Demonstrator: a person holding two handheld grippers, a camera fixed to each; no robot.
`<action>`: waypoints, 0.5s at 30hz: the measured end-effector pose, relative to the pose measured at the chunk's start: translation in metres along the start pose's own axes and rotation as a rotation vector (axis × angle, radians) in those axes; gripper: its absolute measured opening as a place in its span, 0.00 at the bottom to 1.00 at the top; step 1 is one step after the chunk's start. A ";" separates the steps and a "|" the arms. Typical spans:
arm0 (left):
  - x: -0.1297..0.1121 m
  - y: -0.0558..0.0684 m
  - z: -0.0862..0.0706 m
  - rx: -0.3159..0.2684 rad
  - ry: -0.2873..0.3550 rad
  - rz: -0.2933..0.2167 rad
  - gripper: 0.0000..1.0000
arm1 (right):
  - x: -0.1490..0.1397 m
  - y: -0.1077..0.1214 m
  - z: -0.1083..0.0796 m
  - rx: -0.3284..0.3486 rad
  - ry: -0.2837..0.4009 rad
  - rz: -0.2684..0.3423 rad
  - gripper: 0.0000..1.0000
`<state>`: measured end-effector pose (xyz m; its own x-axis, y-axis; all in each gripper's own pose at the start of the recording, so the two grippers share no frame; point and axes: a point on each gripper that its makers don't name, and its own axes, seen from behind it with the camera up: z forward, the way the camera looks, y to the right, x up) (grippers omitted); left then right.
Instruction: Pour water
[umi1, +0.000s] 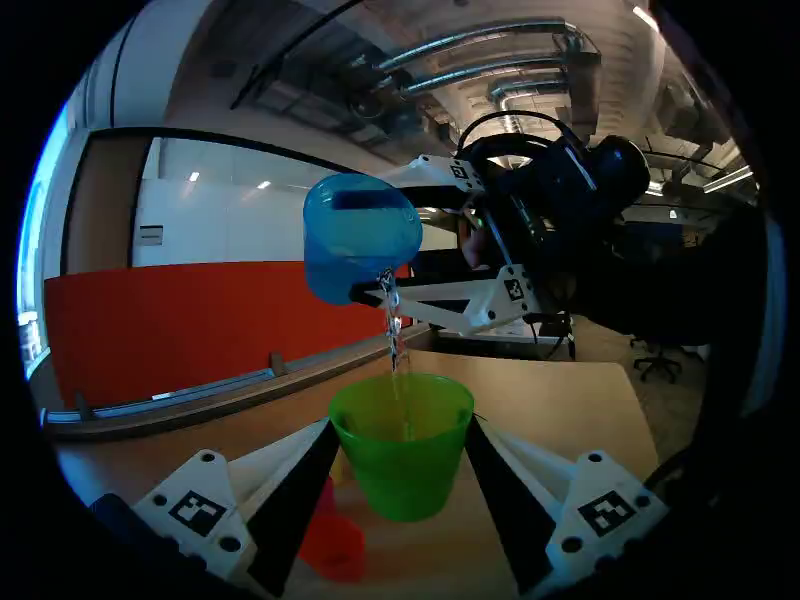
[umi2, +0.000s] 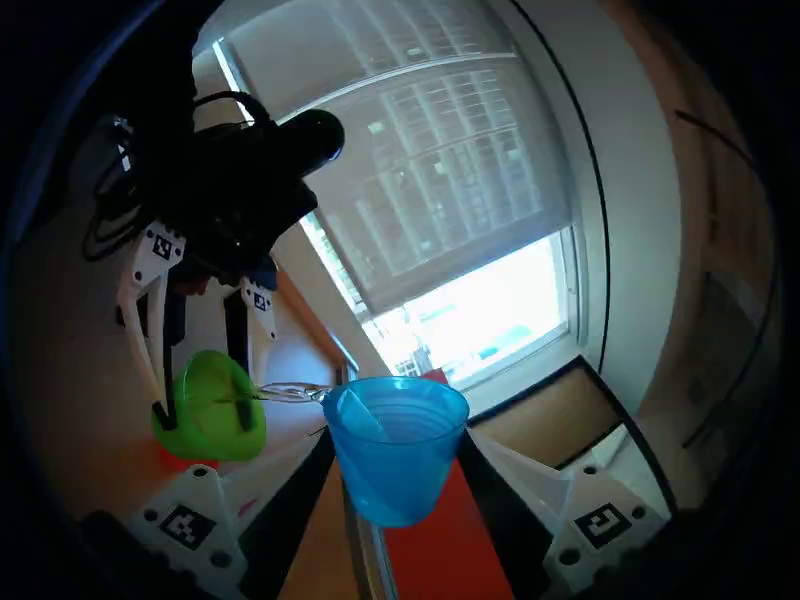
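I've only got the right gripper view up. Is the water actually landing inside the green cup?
Observer: Yes, in the left gripper view the stream falls from the blue cup into the green cup, near the middle of its mouth.
Operator: Is the left claw gripping it on both sides?
Observer: Yes, both fingers press against its sides.
Operator: Anything close by?
Observer: A red cup on the table, right beside it.
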<state>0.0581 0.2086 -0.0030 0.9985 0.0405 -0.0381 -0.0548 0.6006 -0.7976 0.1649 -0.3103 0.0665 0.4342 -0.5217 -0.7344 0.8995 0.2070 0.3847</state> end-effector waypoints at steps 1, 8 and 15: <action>0.000 0.000 0.000 0.000 0.001 -0.001 0.86 | 0.000 0.000 0.000 0.000 0.000 -0.002 0.88; -0.003 0.000 0.001 0.001 -0.003 -0.001 0.86 | 0.000 0.001 0.000 -0.005 -0.003 -0.021 0.88; -0.002 0.000 0.003 -0.001 -0.004 0.001 0.86 | -0.001 0.003 0.000 -0.009 -0.007 -0.040 0.88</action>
<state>0.0558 0.2105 -0.0011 0.9984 0.0444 -0.0360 -0.0555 0.6001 -0.7980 0.1669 -0.3095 0.0681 0.3977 -0.5357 -0.7449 0.9165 0.1931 0.3504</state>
